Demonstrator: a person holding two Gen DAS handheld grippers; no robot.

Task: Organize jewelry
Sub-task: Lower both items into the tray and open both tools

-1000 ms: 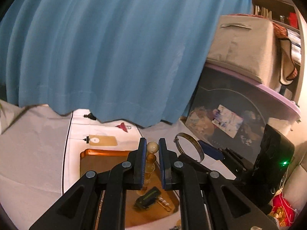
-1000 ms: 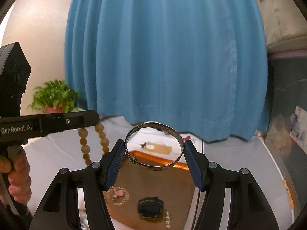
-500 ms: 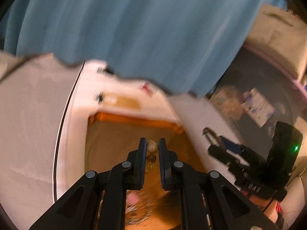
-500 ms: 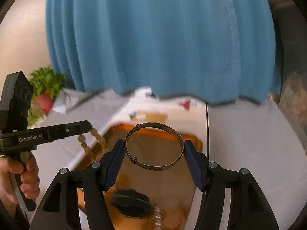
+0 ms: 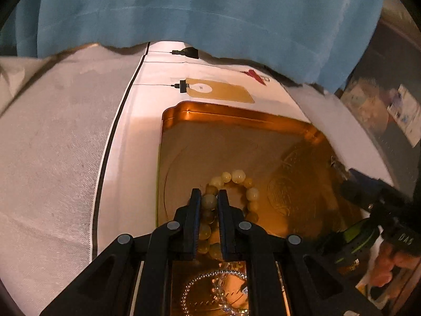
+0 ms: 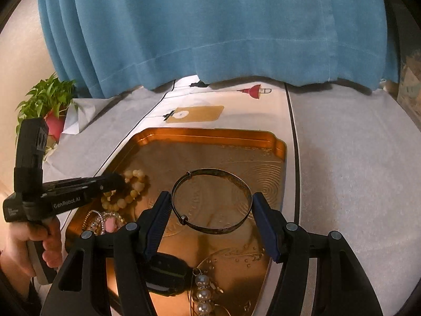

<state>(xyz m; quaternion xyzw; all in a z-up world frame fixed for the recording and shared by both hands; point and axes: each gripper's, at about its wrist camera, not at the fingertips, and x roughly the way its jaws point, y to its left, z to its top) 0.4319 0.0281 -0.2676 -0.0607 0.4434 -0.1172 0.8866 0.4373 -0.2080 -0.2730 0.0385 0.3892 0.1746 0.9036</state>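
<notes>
A gold tray (image 5: 236, 117) (image 6: 210, 132) lies on a white printed runner. My left gripper (image 5: 209, 200) is shut on one bead of a yellow bead bracelet (image 5: 238, 177), and the rest of the loop rests on the tray floor. From the right wrist view, the left gripper (image 6: 115, 181) tips down over the coiled bead bracelet (image 6: 131, 192) at the tray's left side. My right gripper (image 6: 211, 197) is shut on a thin silver bangle (image 6: 210, 230), held flat between its blue pads just above the tray's middle.
Also in the tray: a crystal bracelet (image 5: 218, 289), a pink-stoned piece (image 6: 109, 222), a black-and-green band (image 6: 163, 271) and a pearl string (image 6: 202, 292). A blue curtain (image 6: 210, 26) hangs behind, with a potted plant (image 6: 44, 102) at far left. A hand (image 6: 26, 242) grips the left handle.
Both grippers have sunk toward the tray and tilted downward. The bead bracelet hung free before; its loop now rests on the tray. The bangle stays clamped.
</notes>
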